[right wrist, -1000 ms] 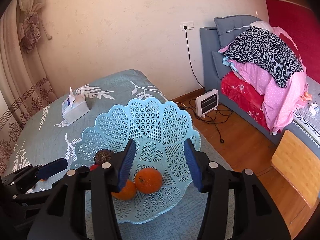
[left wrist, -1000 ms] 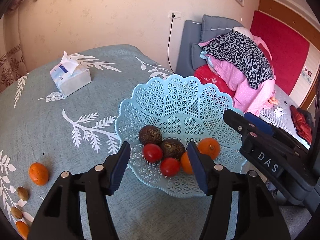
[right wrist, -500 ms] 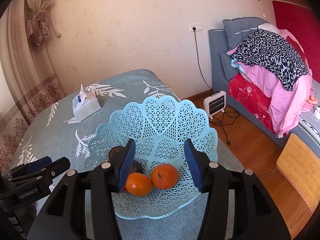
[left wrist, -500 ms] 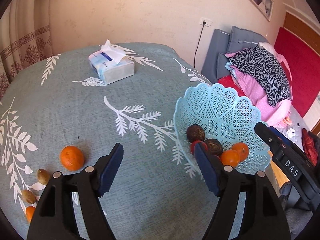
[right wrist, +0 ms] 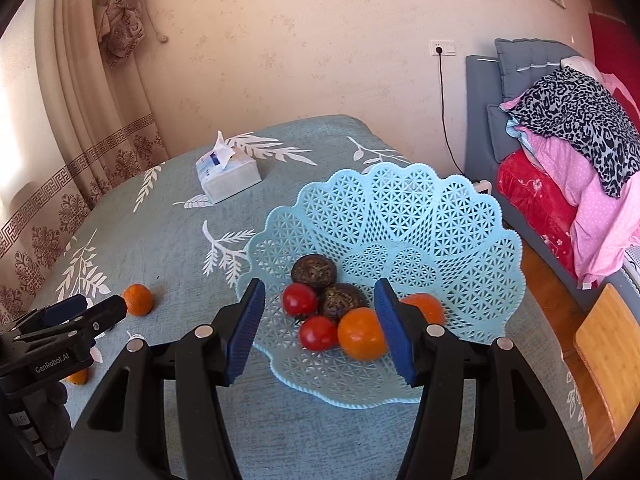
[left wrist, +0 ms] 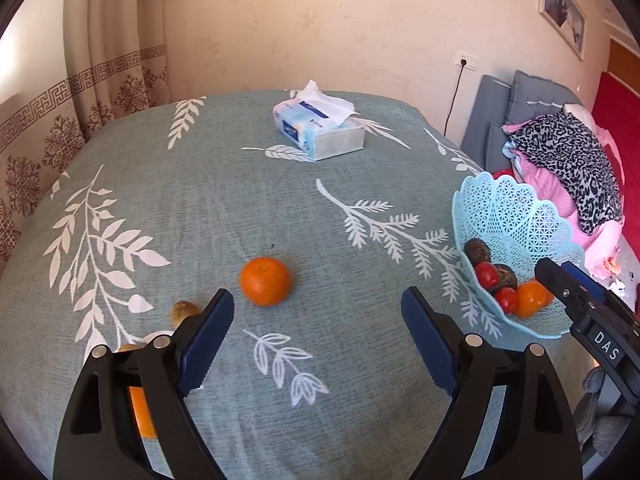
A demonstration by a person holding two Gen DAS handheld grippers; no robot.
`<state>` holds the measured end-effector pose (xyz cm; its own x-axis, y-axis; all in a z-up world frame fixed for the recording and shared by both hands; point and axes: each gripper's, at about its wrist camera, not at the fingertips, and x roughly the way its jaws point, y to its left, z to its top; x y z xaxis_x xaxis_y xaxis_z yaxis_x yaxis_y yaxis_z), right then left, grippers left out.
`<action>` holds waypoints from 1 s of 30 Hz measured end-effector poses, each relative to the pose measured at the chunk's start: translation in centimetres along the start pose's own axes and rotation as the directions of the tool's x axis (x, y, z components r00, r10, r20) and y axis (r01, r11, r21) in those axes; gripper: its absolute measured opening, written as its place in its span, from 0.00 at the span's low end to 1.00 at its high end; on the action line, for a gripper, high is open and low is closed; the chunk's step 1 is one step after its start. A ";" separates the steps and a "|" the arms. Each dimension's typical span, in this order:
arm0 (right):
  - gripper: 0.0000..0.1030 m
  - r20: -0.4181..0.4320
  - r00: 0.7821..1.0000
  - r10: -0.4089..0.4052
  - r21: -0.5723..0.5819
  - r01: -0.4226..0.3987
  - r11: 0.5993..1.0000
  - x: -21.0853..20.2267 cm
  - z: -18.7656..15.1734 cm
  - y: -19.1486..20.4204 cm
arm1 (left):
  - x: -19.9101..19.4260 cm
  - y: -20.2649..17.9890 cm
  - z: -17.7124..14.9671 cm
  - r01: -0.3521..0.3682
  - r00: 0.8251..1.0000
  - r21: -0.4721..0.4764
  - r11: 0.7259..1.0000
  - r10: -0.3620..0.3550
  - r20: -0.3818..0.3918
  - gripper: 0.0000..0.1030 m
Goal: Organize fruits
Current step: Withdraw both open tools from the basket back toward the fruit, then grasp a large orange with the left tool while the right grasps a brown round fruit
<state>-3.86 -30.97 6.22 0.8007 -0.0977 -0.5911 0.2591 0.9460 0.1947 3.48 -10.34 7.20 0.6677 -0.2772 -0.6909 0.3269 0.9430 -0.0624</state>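
Round orange tangerine lay on teal leaf-print tablecloth, just ahead of my left claw | both claws wide open, empty | right claw hovered over pale-blue lattice plastic basket.

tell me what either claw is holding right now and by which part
Nothing is held. The left claw is open over the tablecloth near the orange; the right claw is open in front of the basket.

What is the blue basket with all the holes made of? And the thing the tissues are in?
The basket looks like thin moulded plastic: pale blue, even lattice holes, scalloped rim. The tissue pack seems wrapped in soft, slightly shiny plastic film, printed blue and white; paper tissue pokes out on top.
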 end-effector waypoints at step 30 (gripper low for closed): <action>0.65 -0.147 0.977 0.157 -0.150 -0.179 0.972 2.0 -2.3 10.2 | -1.1 12.1 -8.1 -0.170 0.981 -0.184 0.968 0.149 -0.122 0.72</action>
<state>-0.82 -20.83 5.23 0.7431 0.0988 -0.6619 0.0277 0.9836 0.1780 1.26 2.93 1.35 0.6227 -0.1089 -0.7748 0.0797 0.9939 -0.0756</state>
